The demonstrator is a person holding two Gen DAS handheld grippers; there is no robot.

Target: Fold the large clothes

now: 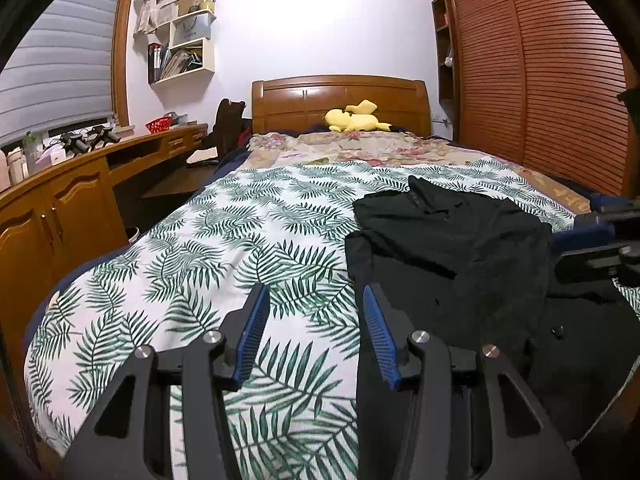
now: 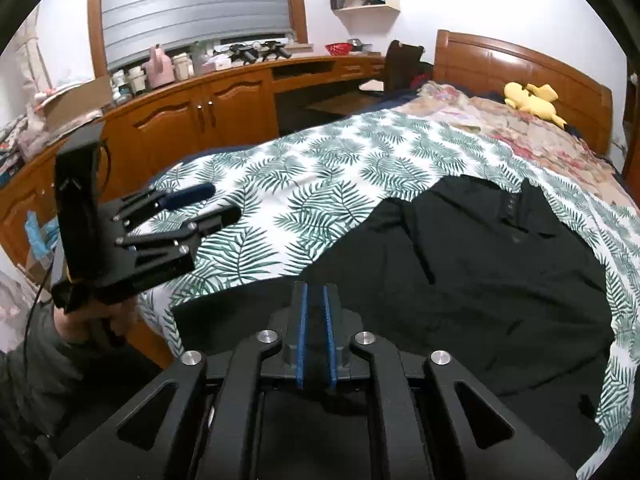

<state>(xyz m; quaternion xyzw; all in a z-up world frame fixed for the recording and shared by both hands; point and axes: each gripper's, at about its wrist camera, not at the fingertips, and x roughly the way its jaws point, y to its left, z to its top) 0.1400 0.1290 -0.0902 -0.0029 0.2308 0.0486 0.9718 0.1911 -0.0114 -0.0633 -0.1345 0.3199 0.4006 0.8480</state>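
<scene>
Black collared shirt sprawls on the leaf-print bed; right tool clenched on its hem, left tool released; lift evenly.

yellow plush toy, wooden headboard, wall shelves

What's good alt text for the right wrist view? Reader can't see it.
The right gripper, jaws nearly closed, sits at the near edge of a black shirt spread on a leaf-print bedspread. To its left, a hand holds the left gripper open above the bed. A wooden headboard and a yellow plush toy sit behind.
</scene>
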